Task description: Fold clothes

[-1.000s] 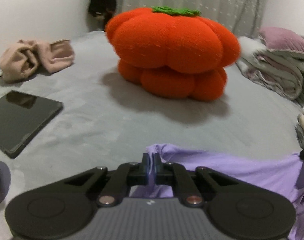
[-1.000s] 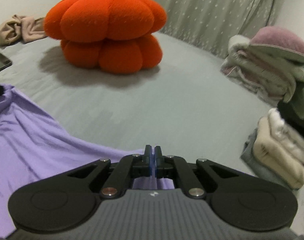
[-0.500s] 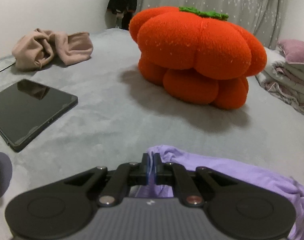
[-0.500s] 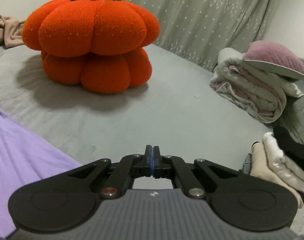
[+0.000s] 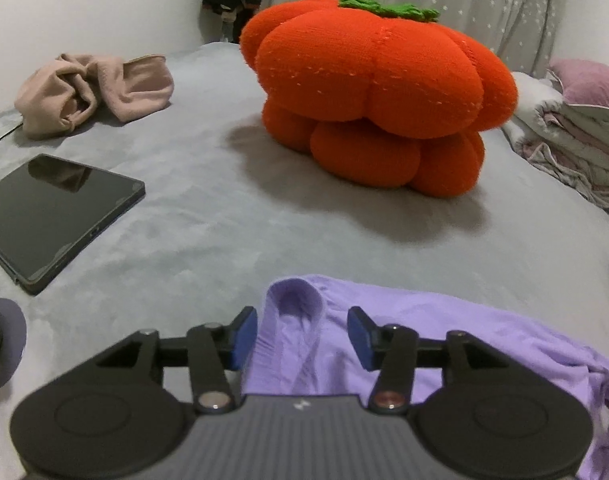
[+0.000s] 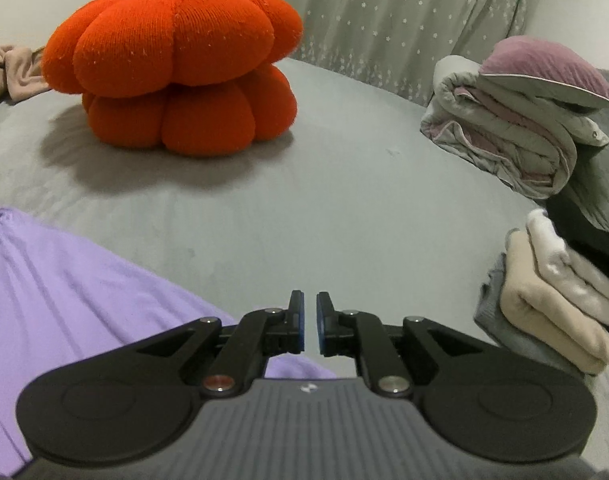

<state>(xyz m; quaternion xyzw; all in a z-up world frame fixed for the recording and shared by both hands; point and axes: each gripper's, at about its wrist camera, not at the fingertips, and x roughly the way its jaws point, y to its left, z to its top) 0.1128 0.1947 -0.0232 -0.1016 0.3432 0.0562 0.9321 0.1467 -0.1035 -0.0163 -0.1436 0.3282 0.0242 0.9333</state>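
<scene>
Both grippers stand released. Left gripper [image 5: 302, 334] straddles the purple garment's [image 5: 444, 344] raised fold, nearer the orange pumpkin cushion [image 5: 376, 92]; right gripper [image 6: 310, 324] apparently clear beside its edge.

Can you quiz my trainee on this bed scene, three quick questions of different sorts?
1. True or false: the left tongs are shut on the purple garment.
2. What lies left of the orange pumpkin cushion in the left wrist view: A) tablet, B) mug, C) shoe?
3. Fill in: the right tongs have a ___ gap between their pads.

Key: 1 false, they are open around a fold of it; 2 A; 3 narrow.
</scene>
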